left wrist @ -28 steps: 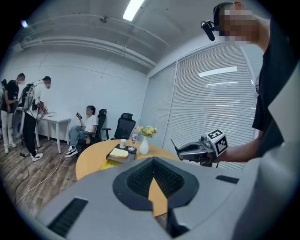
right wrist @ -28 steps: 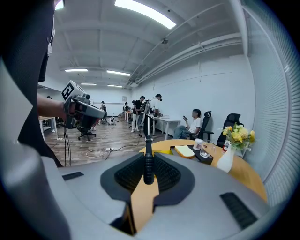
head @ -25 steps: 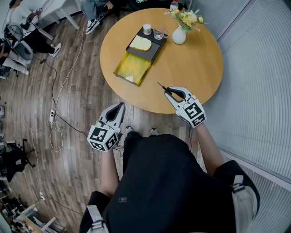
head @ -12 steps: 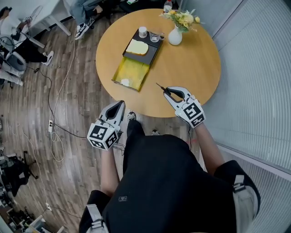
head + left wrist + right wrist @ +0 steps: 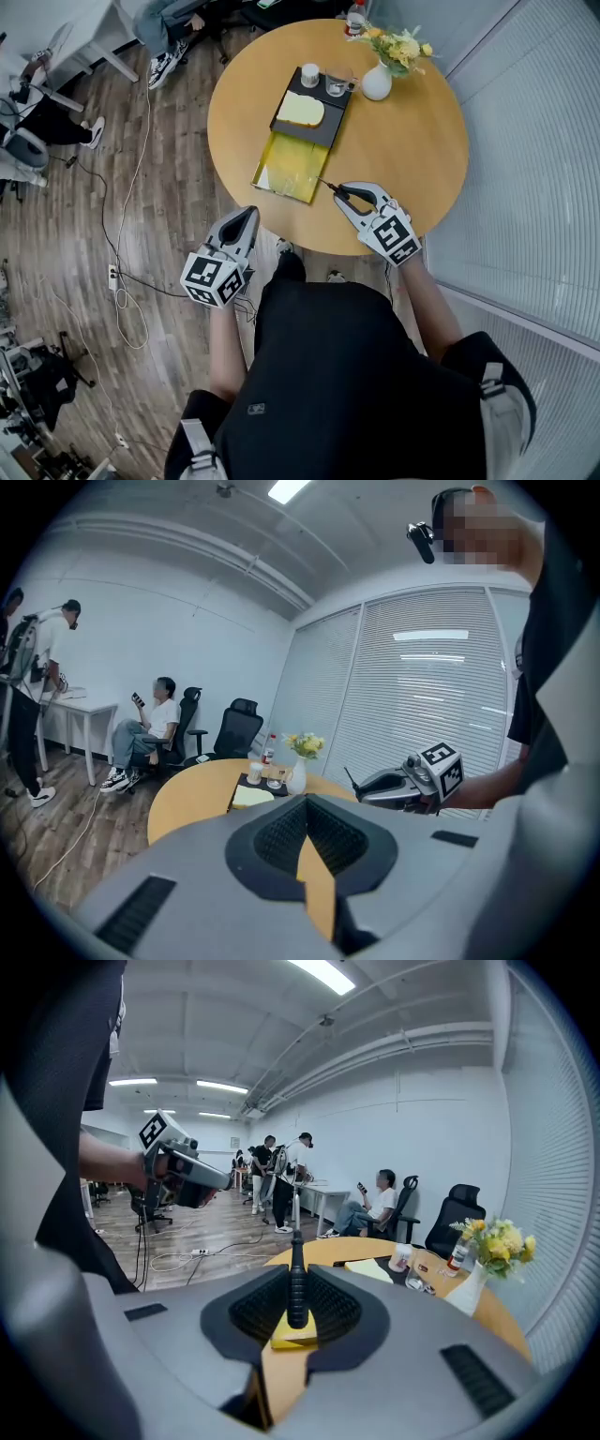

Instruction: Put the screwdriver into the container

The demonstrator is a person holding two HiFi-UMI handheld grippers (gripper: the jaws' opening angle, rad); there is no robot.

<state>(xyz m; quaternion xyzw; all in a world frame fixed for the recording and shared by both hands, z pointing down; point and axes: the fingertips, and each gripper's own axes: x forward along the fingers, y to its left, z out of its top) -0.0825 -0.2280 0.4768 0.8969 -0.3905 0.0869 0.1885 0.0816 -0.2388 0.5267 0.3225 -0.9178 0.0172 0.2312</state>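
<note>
Holding the screwdriver (image 5: 335,189) in your right gripper (image 5: 343,194), you have the jaws closed to a narrow gap on its black handle. In the right gripper view, the handle (image 5: 296,1279) stands upright between the ribbed pads, with its yellow end toward the gripper body. The shaft points at the yellow container (image 5: 291,164), and its tip is just beside that container's near right corner, over the round table (image 5: 403,141). The screwdriver is outside the container. Your left gripper (image 5: 246,220) is off the table edge, over the wooden floor (image 5: 141,187), with its jaws together and nothing between them. A black tray (image 5: 319,134) touches the container's far end.
</note>
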